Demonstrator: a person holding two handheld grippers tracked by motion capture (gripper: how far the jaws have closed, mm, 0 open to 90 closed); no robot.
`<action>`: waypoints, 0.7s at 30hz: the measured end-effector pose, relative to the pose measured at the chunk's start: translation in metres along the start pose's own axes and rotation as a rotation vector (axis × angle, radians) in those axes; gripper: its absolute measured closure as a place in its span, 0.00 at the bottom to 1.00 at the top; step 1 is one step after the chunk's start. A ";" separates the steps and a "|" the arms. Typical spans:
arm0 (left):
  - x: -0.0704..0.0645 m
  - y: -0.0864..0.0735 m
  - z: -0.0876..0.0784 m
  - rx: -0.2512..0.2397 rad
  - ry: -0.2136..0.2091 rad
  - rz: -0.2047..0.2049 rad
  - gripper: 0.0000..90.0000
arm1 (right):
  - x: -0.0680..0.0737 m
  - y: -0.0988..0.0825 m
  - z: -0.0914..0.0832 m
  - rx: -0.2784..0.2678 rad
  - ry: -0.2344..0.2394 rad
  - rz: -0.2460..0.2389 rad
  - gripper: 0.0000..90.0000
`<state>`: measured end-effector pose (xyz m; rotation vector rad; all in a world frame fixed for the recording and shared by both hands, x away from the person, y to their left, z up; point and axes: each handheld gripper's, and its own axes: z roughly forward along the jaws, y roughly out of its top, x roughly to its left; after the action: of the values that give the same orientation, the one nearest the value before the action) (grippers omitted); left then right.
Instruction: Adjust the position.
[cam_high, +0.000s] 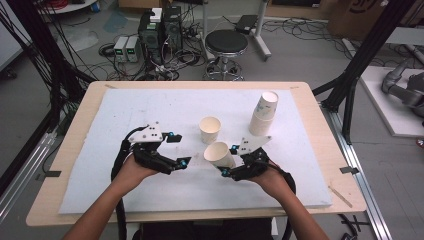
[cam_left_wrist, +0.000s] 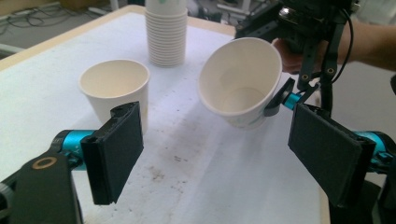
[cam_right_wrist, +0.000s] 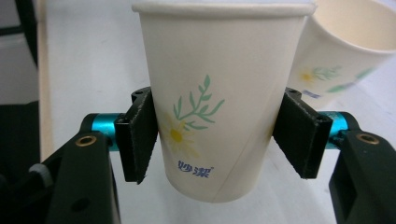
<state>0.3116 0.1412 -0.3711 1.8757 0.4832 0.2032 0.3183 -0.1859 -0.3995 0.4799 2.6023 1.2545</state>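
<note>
Right gripper (cam_right_wrist: 217, 135) fingers (cam_right_wrist: 137, 140) pinch white paper cup (cam_right_wrist: 215, 107), daisy print, tilted; left gripper (cam_left_wrist: 217, 154) fingers spread, empty.

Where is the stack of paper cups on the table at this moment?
In the high view the cup stack stands on the white mat at the far right, right of the single upright cup and beyond the right gripper.

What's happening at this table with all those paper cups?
A person works with two hand-held grippers. The right gripper is clamped on a paper cup, holding it tilted above the white mat. The left gripper is open with nothing between its jaws. Another cup stands upright nearby, and a stack of cups sits farther back.
</note>
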 end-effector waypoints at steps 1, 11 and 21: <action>0.002 -0.003 -0.002 -0.009 0.008 0.001 0.20 | 0.000 -0.003 -0.002 -0.011 -0.009 0.017 0.39; 0.006 -0.038 -0.002 -0.128 0.073 -0.062 0.21 | -0.003 -0.028 -0.013 -0.174 -0.038 0.085 0.39; 0.011 -0.063 -0.006 -0.187 0.134 -0.086 0.21 | -0.007 -0.040 -0.016 -0.256 -0.074 0.128 0.37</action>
<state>0.3042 0.1692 -0.4288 1.6621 0.6138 0.3073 0.3118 -0.2233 -0.4205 0.6377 2.3381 1.5521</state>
